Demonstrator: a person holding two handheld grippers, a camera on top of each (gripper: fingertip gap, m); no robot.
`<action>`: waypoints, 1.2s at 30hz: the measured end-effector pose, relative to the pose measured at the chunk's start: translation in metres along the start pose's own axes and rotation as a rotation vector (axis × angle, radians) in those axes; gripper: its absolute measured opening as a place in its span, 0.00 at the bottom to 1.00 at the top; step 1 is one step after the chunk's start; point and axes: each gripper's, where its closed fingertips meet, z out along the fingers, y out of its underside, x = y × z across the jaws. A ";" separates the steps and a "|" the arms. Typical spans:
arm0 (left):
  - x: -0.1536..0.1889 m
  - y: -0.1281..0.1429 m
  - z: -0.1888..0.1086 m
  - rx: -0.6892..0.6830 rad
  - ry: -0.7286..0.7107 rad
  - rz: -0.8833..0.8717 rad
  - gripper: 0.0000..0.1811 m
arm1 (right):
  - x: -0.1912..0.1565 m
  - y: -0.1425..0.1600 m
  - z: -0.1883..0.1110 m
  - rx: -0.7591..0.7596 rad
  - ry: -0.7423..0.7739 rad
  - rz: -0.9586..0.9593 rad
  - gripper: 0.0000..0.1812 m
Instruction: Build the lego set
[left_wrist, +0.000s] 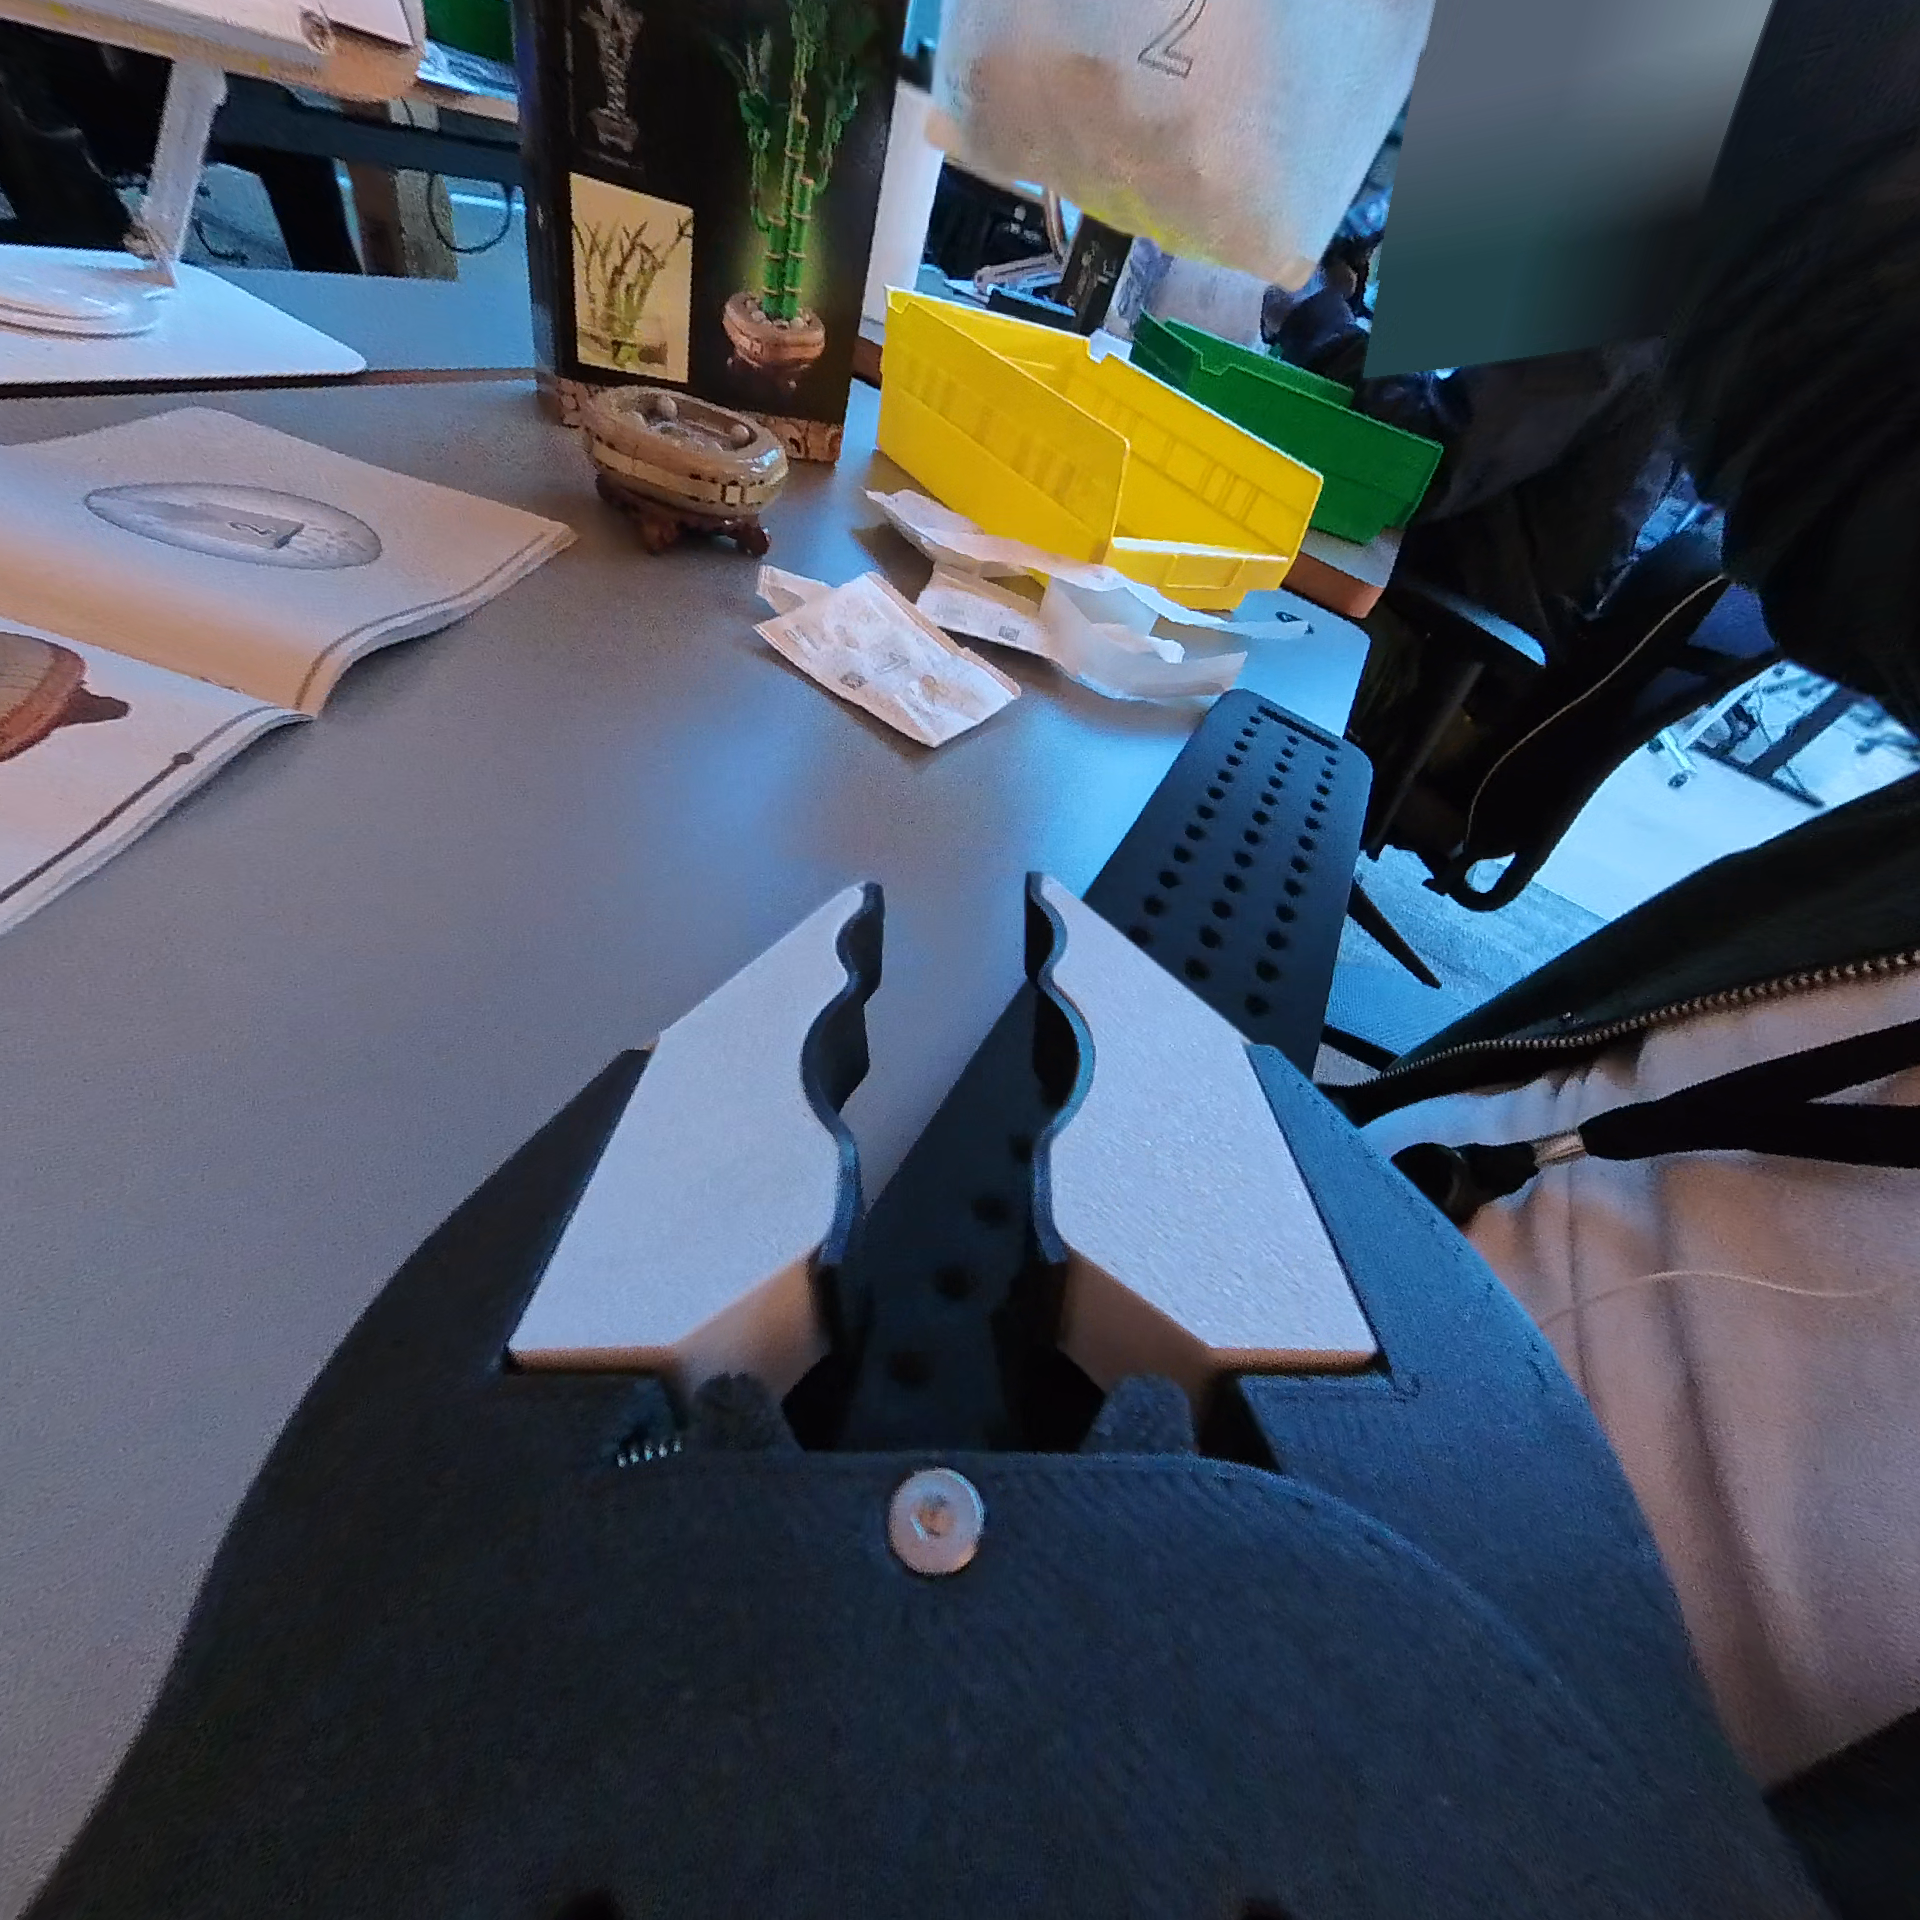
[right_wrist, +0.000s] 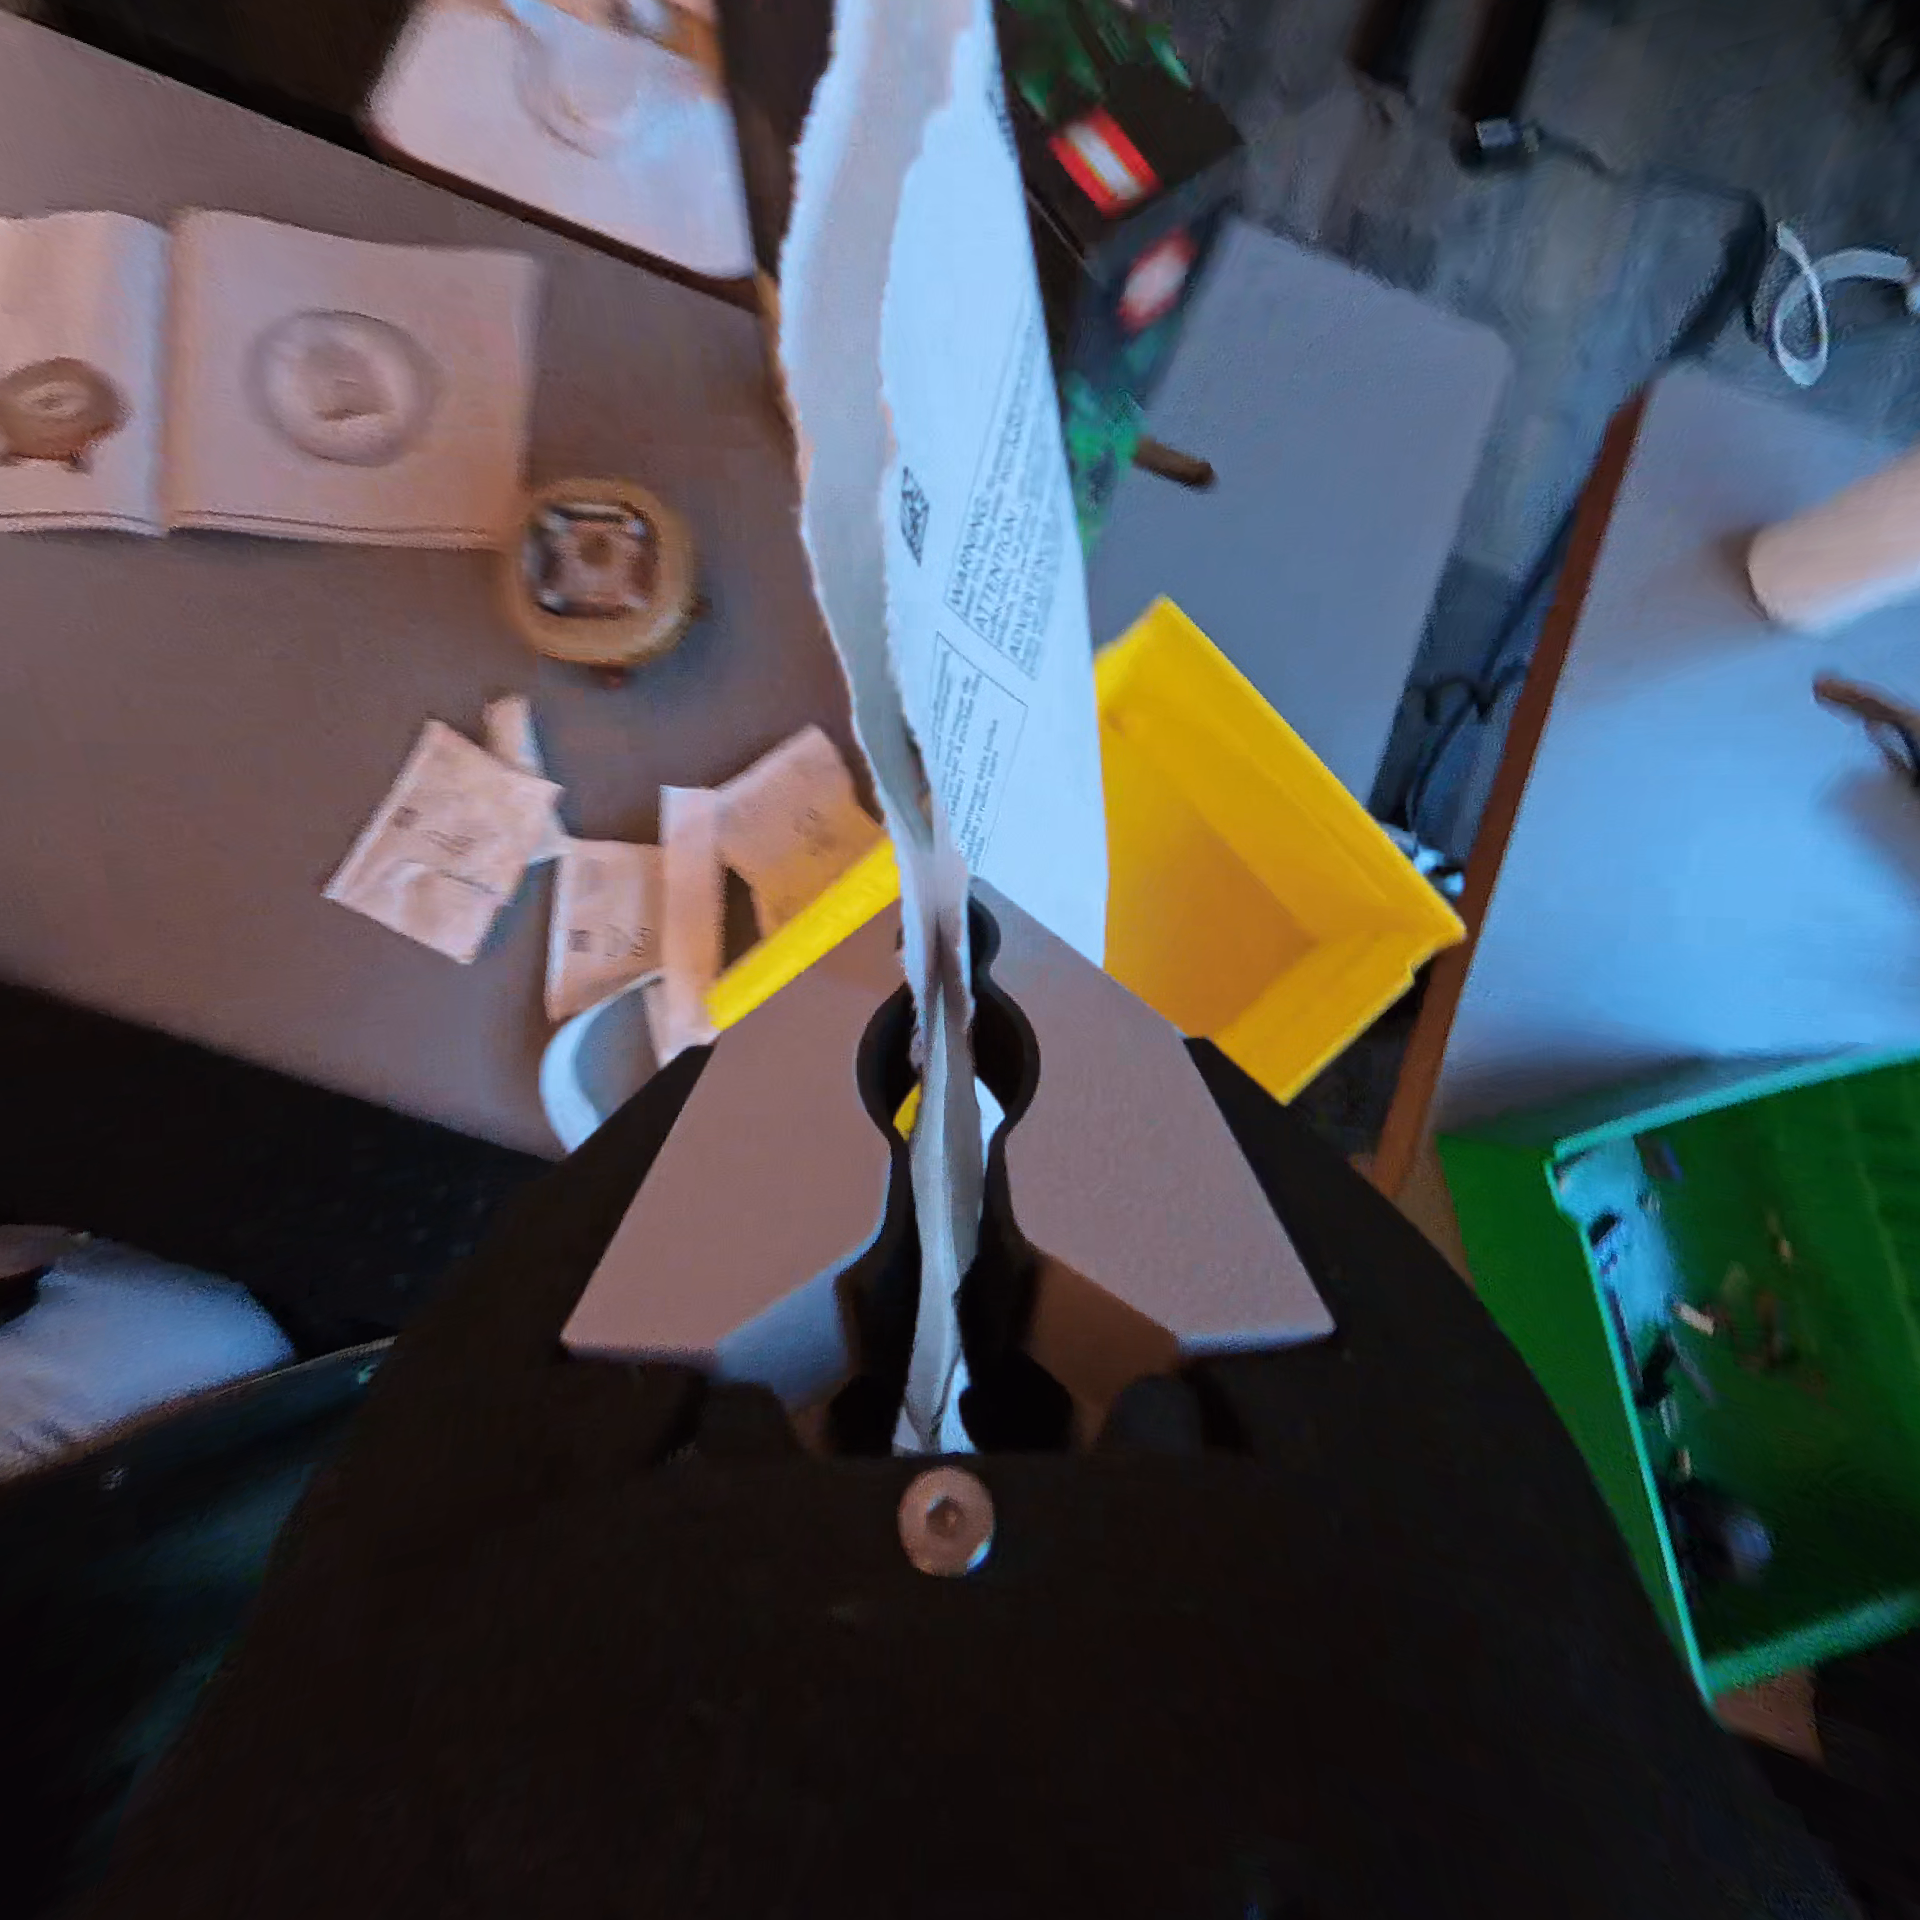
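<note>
Right tool (right_wrist: 951, 997): fingers pressed together on the torn edge of a white paper parts bag (right_wrist: 966, 499). The bag is held up in the air over the yellow bin (right_wrist: 1340, 831), most likely so that any contents fall into the bin and not onto the table (right_wrist: 260, 644). The right wrist view is blurred; whether pieces remain inside the bag cannot be told.

Left tool (left_wrist: 954, 904): fingers spread, with nothing between them. It sits low at the near edge of the table, beside a black perforated chair part (left_wrist: 1247, 831), and appears to be idle.

Mid-table: several emptied, flattened paper bags (left_wrist: 894, 655) lie just beside the yellow bin, evidently discarded after opening. An open instruction booklet (left_wrist: 239, 582) lies flat to the left, within reading range.

Task item: the partly built lego pot base (left_wrist: 681, 457), tan on dark brown feet, stands upright on the table between the booklet and the bin, directly in front of the set's box (left_wrist: 717, 197). A green bin (left_wrist: 1309, 436) sits behind the yellow one at the table's far corner.
</note>
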 end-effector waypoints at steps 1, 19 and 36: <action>0.000 0.003 0.001 -0.013 -0.003 0.006 0.14 | 0.014 0.012 0.010 -0.027 0.008 0.037 0.00; 0.002 0.011 0.004 -0.050 0.005 -0.018 0.14 | 0.100 0.139 0.138 -0.024 -0.051 0.587 0.00; 0.006 0.015 0.005 -0.073 0.011 -0.024 0.14 | 0.120 0.175 0.100 -0.093 0.154 0.524 0.15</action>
